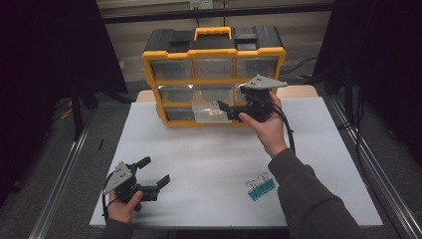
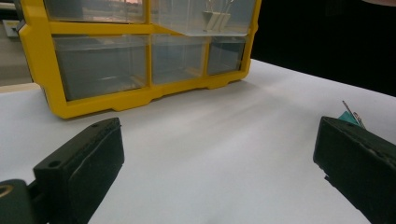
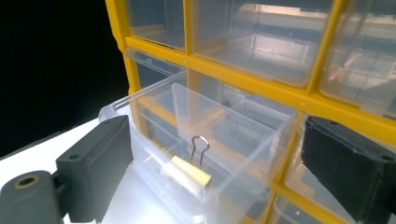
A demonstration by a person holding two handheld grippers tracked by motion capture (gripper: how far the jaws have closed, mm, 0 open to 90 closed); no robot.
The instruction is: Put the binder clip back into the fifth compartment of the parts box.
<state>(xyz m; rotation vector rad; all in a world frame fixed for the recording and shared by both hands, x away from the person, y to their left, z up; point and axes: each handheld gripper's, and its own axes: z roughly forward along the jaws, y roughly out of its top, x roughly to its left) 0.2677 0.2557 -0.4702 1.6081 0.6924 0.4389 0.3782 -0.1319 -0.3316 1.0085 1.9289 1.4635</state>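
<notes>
- The left gripper (image 1: 155, 173) rests low at about 7 o'clock on the white table (image 1: 199, 159) — jaws spread wide, nothing between them.
- The yellow drawer organizer (image 1: 214, 74) stands at 12 o'clock on the table; its middle clear drawer (image 1: 211, 112) is pulled out toward the person.
- A pale yellow binder clip (image 3: 191, 170) lies inside that open drawer, wire handle up; the left gripper view suggests more than one clip in there, though I cannot count them surely.
- The right gripper (image 1: 224, 108) hovers at the drawer's 3 o'clock side, its jaws apart and holding nothing — the clip sits free below them, so this drop looks done.
- Teal binder clips (image 1: 260, 188) wait on the table at about 5 o'clock, near the right sleeve; they appear to be three, touching side by side.
- Judged progress: partway, with the teal clips left to sort and the drawer left to shut.
- Count: two grippers, one organizer with nine drawers, one of them open.
</notes>
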